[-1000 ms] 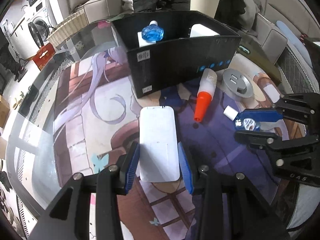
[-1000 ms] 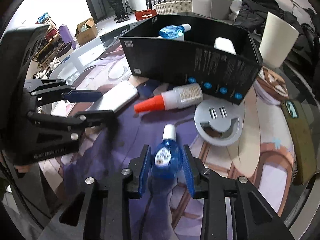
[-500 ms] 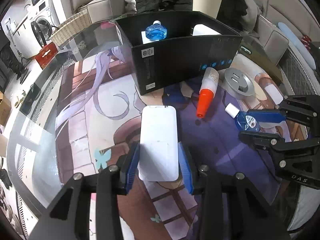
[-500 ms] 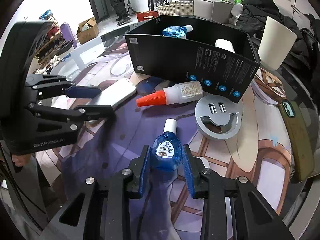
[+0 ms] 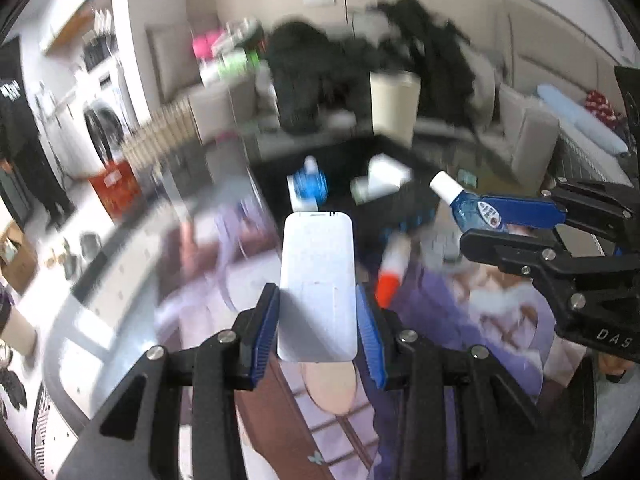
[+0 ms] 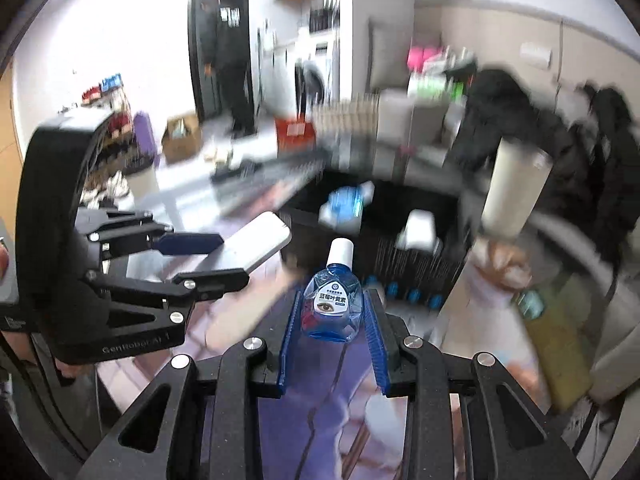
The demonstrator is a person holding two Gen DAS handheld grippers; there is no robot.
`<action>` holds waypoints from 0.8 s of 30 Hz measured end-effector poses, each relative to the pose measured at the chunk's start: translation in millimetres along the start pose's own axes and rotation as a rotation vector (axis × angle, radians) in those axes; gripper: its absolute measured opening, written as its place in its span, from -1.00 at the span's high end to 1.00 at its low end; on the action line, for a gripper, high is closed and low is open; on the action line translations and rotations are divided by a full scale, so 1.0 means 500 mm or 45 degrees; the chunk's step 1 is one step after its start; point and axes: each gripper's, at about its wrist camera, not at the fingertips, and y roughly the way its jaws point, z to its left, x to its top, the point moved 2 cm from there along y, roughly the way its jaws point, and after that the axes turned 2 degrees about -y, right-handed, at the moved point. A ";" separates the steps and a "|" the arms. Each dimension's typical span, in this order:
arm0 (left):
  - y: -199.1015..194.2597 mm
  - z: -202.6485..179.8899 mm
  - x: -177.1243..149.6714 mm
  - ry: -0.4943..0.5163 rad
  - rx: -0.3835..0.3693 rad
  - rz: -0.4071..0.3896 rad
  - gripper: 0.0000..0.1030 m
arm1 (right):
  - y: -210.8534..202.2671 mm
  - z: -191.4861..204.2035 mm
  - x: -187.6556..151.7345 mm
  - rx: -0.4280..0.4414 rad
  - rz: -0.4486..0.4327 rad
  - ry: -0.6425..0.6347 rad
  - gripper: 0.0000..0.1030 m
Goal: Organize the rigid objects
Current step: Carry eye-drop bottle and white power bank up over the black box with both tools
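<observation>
Left tongs (image 5: 318,322) are closed on a white power bank (image 5: 317,280), pads bearing on its two long edges near the lower end; the bank is clear of the desk (image 5: 132,280) and points toward the black box (image 5: 404,200). Right tongs (image 6: 331,334) are closed on a blue eye-drop bottle (image 6: 333,306), gripped across its flat body, white cap upward, also off the desk.

Handling, as judged: the power bank is rigid, smooth-shelled and probably the heavier item — held low on its length, it may pivot or slide between the pads. A hold nearer mid-length would be steadier. The bottle is light, hard plastic, slick and faceted — best held at the broad body, not the cap.

A red-tipped glue bottle (image 5: 394,272) lies on the desk beside the box.
</observation>
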 end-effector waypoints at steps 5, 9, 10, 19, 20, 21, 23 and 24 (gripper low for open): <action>-0.071 0.005 0.027 -0.004 0.030 -0.252 0.27 | -0.064 0.015 0.023 -0.077 -0.238 -0.037 0.41; -0.107 0.010 0.048 -0.018 0.010 -0.380 0.27 | -0.100 0.024 0.039 -0.117 -0.368 -0.037 0.41; -0.116 0.012 0.051 -0.024 0.005 -0.411 0.27 | -0.109 0.024 0.045 -0.137 -0.406 -0.035 0.41; -0.129 0.030 0.119 -0.040 0.002 -0.543 0.27 | -0.111 0.000 0.106 -0.188 -0.489 0.015 0.41; -0.122 0.032 0.130 -0.039 0.008 -0.557 0.27 | -0.106 -0.005 0.114 -0.193 -0.490 0.021 0.41; -0.118 0.033 0.138 -0.041 0.013 -0.569 0.27 | -0.101 -0.012 0.127 -0.208 -0.506 0.024 0.41; -0.103 0.037 0.154 -0.050 0.014 -0.573 0.27 | -0.097 -0.016 0.138 -0.226 -0.523 0.019 0.41; -0.093 0.040 0.163 -0.063 0.008 -0.565 0.27 | -0.091 -0.020 0.147 -0.233 -0.530 0.022 0.41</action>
